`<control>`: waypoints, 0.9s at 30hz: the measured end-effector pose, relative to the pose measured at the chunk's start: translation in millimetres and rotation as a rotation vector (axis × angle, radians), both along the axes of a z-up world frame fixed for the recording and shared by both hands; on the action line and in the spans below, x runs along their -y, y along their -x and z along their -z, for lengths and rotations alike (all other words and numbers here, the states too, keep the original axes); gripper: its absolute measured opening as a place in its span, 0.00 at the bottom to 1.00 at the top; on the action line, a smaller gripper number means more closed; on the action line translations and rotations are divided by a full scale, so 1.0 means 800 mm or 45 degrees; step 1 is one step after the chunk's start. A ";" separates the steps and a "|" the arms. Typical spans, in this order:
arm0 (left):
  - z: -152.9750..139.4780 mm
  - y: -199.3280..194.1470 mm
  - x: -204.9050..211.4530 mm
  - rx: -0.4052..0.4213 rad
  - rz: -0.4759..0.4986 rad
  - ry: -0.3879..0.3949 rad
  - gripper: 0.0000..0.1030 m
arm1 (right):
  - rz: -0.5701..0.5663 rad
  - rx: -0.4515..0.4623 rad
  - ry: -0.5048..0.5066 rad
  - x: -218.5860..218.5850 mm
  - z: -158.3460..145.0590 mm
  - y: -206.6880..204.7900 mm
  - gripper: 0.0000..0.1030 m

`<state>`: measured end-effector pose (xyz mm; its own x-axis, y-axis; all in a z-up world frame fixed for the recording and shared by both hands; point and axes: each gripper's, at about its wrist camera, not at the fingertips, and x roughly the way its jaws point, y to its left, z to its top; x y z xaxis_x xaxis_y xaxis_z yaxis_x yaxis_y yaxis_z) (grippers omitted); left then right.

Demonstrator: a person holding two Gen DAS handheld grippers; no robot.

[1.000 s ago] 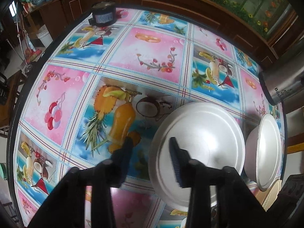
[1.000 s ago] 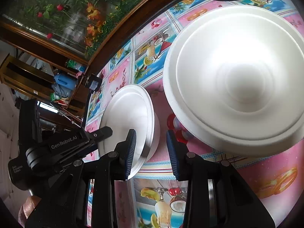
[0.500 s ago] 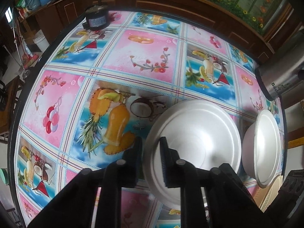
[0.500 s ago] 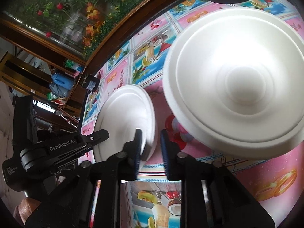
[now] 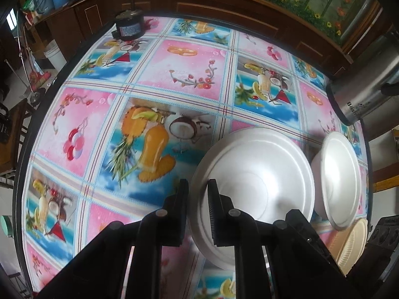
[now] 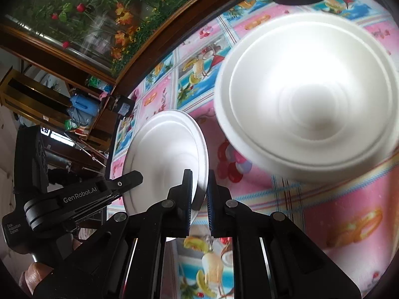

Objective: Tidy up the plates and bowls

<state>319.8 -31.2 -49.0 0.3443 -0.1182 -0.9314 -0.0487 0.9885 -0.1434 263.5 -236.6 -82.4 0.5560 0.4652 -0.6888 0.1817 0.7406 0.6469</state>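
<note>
Now | left tongs point(image 5: 197, 209) clamp large bowl point(image 5: 256, 186) rim | right tongs point(image 6: 199, 199) clamp small bowl point(image 6: 167, 159) rim

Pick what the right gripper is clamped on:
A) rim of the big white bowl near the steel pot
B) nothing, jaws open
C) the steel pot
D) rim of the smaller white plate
D: the right gripper has both fingers pinching the near rim of the white plate; the white bowl sits apart, untouched.

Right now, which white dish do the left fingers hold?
The shallow plate, rim pinched between the left fingers; the deeper bowl stands apart to its right.
</note>
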 end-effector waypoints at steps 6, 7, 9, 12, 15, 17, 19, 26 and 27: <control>-0.023 0.044 0.000 0.021 -0.007 0.034 0.13 | -0.004 0.047 0.014 0.003 -0.031 0.043 0.10; -0.026 0.053 0.000 0.028 -0.007 0.036 0.13 | -0.005 0.057 0.021 0.003 -0.036 0.055 0.10; -0.033 0.071 0.001 0.039 -0.009 0.041 0.13 | -0.006 0.067 0.024 0.003 -0.043 0.070 0.10; -0.041 0.101 0.003 0.051 -0.008 0.060 0.13 | -0.009 0.080 0.027 0.008 -0.052 0.095 0.10; -0.045 0.127 0.006 0.065 0.000 0.072 0.13 | -0.010 0.095 0.036 0.011 -0.062 0.121 0.10; -0.047 0.144 0.008 0.077 0.007 0.072 0.13 | -0.010 0.112 0.055 0.012 -0.069 0.140 0.10; -0.047 0.161 0.008 0.086 0.009 0.085 0.13 | -0.012 0.123 0.073 0.014 -0.075 0.155 0.10; -0.047 0.224 -0.003 0.169 -0.010 0.104 0.14 | -0.056 0.140 0.110 0.004 -0.078 0.207 0.10; -0.046 0.231 -0.005 0.177 -0.013 0.106 0.14 | -0.061 0.144 0.117 0.002 -0.079 0.214 0.10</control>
